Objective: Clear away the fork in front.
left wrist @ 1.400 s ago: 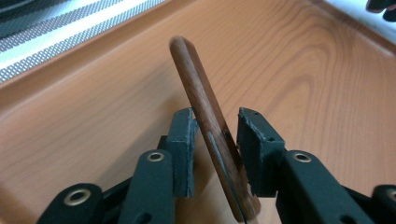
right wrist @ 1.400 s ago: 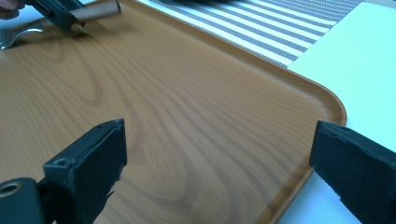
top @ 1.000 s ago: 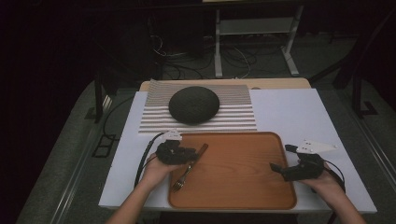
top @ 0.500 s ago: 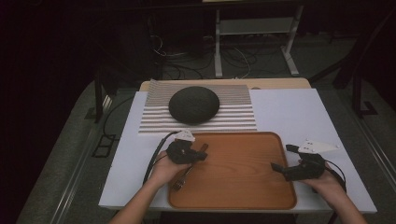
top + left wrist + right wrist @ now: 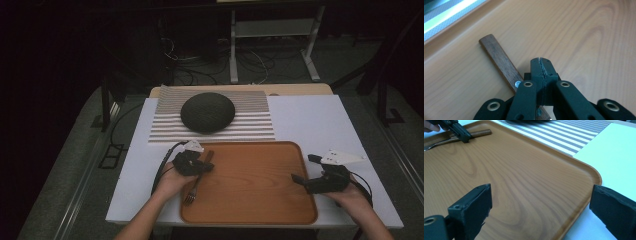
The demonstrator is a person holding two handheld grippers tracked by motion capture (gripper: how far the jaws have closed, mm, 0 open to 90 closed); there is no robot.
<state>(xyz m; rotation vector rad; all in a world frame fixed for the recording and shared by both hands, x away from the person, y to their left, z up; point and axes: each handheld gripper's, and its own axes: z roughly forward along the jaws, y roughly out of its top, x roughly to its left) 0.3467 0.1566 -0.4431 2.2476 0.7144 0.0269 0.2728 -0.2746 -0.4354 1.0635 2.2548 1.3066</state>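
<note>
A fork [image 5: 191, 193] with a dark wooden handle [image 5: 499, 57] lies at the left end of the wooden tray [image 5: 250, 200]. My left gripper [image 5: 206, 165] rests over the fork's neck. In the left gripper view its jaws meet along a closed seam [image 5: 541, 63], and the handle runs under and to the left of them, not between the pads. From the right gripper view, that gripper [image 5: 464, 136] touches down where handle [image 5: 482, 132] meets metal. My right gripper [image 5: 304, 169] hovers at the tray's right edge, jaws wide apart [image 5: 541, 202] with nothing between them.
A dark domed object [image 5: 207, 112] sits on a striped mat [image 5: 255, 130] behind the tray. The tray lies on a white board [image 5: 310, 120] whose front edge is by the person's forearms. Cables and a metal stand are on the floor beyond.
The left hand has edged right onto the fork, and the fork's handle end has swung slightly left. The right hand has stayed put.
</note>
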